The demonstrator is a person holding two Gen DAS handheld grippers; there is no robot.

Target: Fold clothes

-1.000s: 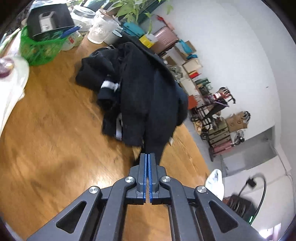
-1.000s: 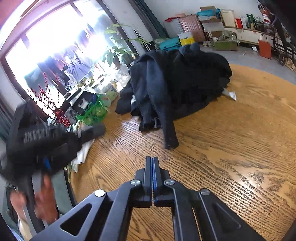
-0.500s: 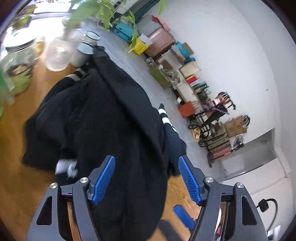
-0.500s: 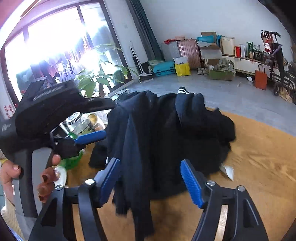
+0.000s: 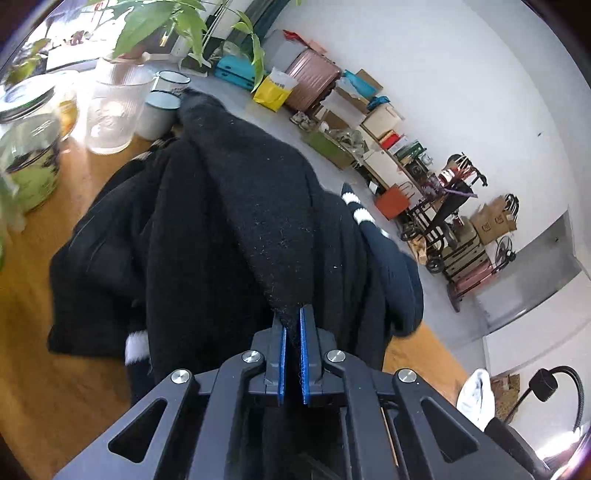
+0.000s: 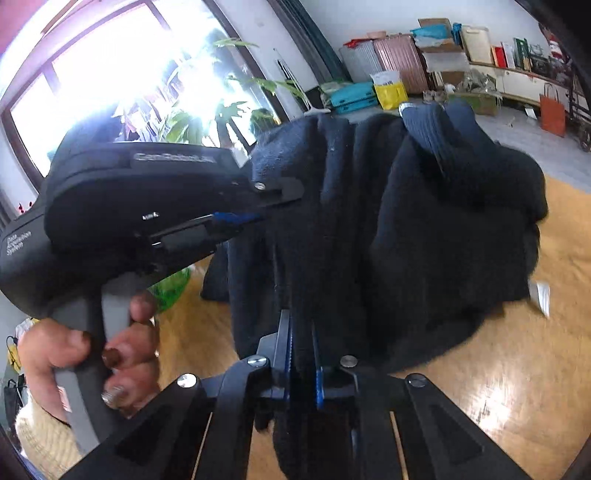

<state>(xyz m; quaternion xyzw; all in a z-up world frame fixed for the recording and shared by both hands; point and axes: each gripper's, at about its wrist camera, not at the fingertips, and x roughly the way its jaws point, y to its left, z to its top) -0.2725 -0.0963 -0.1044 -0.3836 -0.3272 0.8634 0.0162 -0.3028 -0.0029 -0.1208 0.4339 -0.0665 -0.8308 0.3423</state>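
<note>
A heap of black clothes (image 5: pixel 240 221) lies on the wooden table (image 5: pixel 37 387); a white-striped cuff (image 5: pixel 352 203) sticks out at its far side. My left gripper (image 5: pixel 291 314) is closing its jaws, and the blue pads pinch a pointed fold of the black garment. In the right wrist view the same heap (image 6: pixel 424 229) fills the middle. My right gripper (image 6: pixel 301 325) is closing too, with a hanging strip of the black fabric squeezed between its pads. The left gripper (image 6: pixel 255 218) shows at the left, held by a person's hand (image 6: pixel 92 350).
Glass jars (image 5: pixel 29 158), a ribbed glass vase (image 5: pixel 110 110) and two enamel mugs (image 5: pixel 159 110) stand at the table's far left under a leafy plant (image 5: pixel 166 22). A green basket (image 6: pixel 173 284) sits behind the left gripper. Suitcases and boxes line the far wall.
Both grippers came forward over the heap, opened wide half a second ago and have now closed on black fabric. The heap fills far more of each view.
</note>
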